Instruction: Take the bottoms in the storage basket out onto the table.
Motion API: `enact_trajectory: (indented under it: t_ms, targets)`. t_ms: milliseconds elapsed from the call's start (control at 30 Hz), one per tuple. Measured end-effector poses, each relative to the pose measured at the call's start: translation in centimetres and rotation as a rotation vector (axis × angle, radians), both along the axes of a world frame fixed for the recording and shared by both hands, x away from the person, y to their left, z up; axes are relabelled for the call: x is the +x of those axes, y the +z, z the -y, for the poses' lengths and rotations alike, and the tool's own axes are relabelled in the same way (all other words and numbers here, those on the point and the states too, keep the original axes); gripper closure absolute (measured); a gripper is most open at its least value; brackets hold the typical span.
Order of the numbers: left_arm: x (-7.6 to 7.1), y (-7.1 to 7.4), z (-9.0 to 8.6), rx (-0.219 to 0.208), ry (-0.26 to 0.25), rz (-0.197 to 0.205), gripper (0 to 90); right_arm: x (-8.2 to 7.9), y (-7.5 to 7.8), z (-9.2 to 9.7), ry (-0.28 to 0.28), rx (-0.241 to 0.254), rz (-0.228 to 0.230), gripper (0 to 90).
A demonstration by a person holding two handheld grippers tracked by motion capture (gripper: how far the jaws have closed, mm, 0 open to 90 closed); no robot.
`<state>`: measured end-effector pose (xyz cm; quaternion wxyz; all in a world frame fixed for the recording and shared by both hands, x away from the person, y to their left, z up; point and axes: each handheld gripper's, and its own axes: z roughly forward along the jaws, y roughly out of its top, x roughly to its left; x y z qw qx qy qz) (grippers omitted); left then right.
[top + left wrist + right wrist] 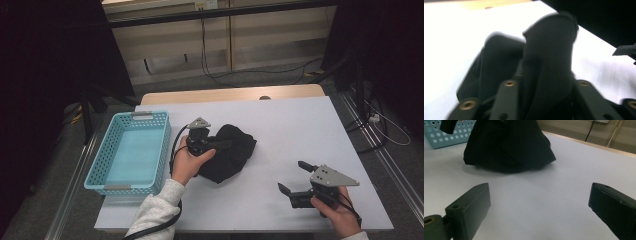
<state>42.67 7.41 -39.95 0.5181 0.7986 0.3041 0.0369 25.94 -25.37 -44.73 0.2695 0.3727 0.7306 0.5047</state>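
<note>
A crumpled black cloth (239,159) lies heaped at the middle of the white table (300,125). My left gripper (225,145) reaches into the heap from its left side. In the left gripper view a raised fold of the cloth (549,50) stands between its jaws, which are set apart around it; my left gripper (546,83) looks open. My right gripper (293,176) rests low near the table's front right, open wide with nothing between its fingers, well apart from the cloth. The right gripper view has my right gripper (539,200) pointing across bare table toward the cloth (509,145).
A light blue perforated basket (150,116) stands at the table's left edge, beside the cloth, with nothing visible inside; its wall (456,135) appears behind the cloth. Cables run over the floor beyond the table. A wooden strip (230,94) borders the far edge.
</note>
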Motion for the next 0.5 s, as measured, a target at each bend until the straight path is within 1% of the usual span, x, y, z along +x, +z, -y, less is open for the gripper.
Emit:
enact_trajectory:
  t_ms: [33,67,100,133,167,200,300,367,433,467,500]
  targets:
    - [0.1,-0.1,0.0,-0.002,0.003,0.053,44.3,0.0,0.0,0.0,0.003,-0.002,-0.001,3.2]
    - [0.1,-0.1,0.0,-0.002,0.003,0.053,36.4,0.0,0.0,0.0,0.003,-0.002,-0.001,3.2]
    - [0.1,-0.1,-0.1,-0.006,0.007,0.065,31.4,-0.1,0.0,0.0,0.004,-0.003,0.000,3.2]
    - [0.1,-0.1,-0.1,-0.006,0.007,0.065,27.6,-0.1,0.0,0.0,0.004,-0.003,0.000,3.2]
    - [0.1,-0.2,-0.4,-0.002,0.015,0.080,24.4,-0.2,0.0,0.0,0.001,-0.008,0.001,3.2]
    - [0.1,-0.2,-0.7,0.006,0.021,0.081,21.5,-0.2,0.0,0.1,-0.001,-0.008,0.003,3.2]
    - [0.0,-0.3,-1.5,0.019,0.053,0.077,17.5,-0.2,0.0,0.3,-0.009,-0.006,0.004,3.2]
    - [-0.1,-0.5,-2.1,0.027,0.068,0.086,16.8,-0.2,0.0,0.2,-0.010,-0.005,0.005,3.2]
    - [-0.3,-0.7,-2.6,0.042,0.078,0.090,15.9,-0.1,0.0,0.1,-0.010,-0.009,0.003,3.2]
    - [-0.3,-0.7,-2.6,0.042,0.078,0.090,15.9,-0.1,0.0,0.1,-0.010,-0.009,0.003,3.2]
    - [-0.2,-0.9,-2.9,0.065,0.078,0.084,15.7,0.0,0.0,-0.1,-0.006,-0.014,0.003,3.2]
